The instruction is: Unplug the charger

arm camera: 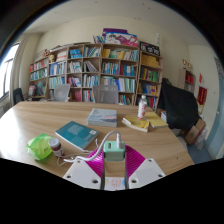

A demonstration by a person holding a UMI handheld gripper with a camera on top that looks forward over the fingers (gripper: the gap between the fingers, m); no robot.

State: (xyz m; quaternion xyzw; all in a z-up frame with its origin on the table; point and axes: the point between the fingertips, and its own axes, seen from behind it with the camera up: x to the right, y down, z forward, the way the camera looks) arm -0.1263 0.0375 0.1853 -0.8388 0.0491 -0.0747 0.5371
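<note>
Charger, pale green, stands between open tongs.

The charger stands between the spread tongs, a gap at either side. A book and green cup crowd the left. Bare counter lies beyond them, clutter farther right.

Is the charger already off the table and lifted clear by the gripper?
No: the charger sits on the table between the open fingers of the gripper.
</note>
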